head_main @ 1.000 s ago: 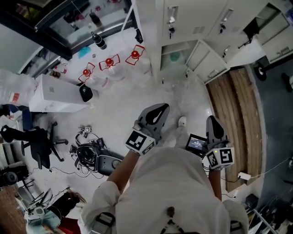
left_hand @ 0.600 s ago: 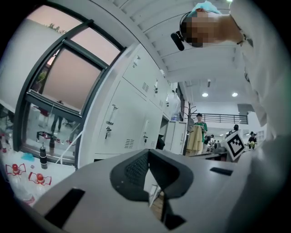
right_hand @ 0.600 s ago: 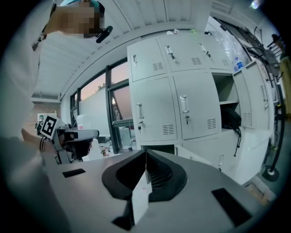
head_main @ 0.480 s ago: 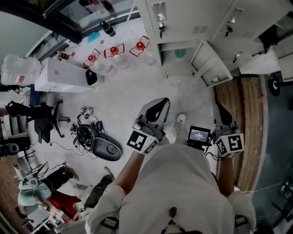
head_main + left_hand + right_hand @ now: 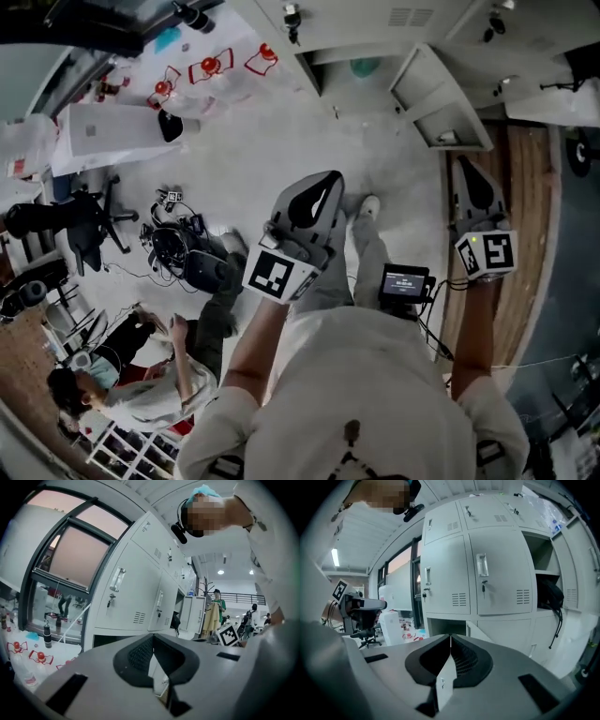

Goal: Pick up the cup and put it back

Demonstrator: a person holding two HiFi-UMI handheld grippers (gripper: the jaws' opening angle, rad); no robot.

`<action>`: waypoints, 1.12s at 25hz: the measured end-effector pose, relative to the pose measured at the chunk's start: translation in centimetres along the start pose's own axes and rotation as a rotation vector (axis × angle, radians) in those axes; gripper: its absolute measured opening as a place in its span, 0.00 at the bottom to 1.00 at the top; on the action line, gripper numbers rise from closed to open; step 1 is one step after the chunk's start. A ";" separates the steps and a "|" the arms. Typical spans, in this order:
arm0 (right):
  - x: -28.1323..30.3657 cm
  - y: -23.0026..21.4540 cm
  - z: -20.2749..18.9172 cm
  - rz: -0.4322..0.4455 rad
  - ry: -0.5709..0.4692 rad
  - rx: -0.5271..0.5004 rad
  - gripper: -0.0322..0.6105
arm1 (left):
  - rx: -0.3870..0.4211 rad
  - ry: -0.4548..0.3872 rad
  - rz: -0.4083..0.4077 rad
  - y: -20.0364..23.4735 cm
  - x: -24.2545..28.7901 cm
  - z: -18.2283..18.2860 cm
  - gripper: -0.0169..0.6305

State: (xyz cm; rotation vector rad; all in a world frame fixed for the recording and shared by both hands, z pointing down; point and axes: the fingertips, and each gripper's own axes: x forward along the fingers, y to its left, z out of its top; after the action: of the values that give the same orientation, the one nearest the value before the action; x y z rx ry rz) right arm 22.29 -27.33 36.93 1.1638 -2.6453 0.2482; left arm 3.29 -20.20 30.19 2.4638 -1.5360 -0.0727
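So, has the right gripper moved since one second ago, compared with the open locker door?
Yes. In the head view the right gripper has moved forward and now sits much closer to the open locker door than before.

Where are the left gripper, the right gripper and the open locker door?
left gripper (image 5: pixel 153 636), left gripper view, at the shut tips.
right gripper (image 5: pixel 450 636), right gripper view, at the shut tips.
open locker door (image 5: pixel 439 98), head view, middle of the panel.
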 end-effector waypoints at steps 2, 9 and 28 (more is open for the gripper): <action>1.8 0.4 -1.7 0.017 0.015 0.016 0.09 | -0.012 0.017 -0.017 1.0 1.6 -1.7 0.04; 7.5 4.3 -10.3 0.145 0.100 0.040 0.09 | -0.049 0.064 -0.047 4.4 6.0 -9.3 0.04; 22.7 2.9 -27.8 0.121 0.113 0.215 0.11 | -0.112 0.123 -0.059 13.0 12.9 -26.3 0.04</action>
State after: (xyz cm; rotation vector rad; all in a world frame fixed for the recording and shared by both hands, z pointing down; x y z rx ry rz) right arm 9.43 -34.35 69.82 1.0159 -2.6419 0.6154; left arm 1.98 -32.56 59.69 2.3794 -1.3709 -0.0160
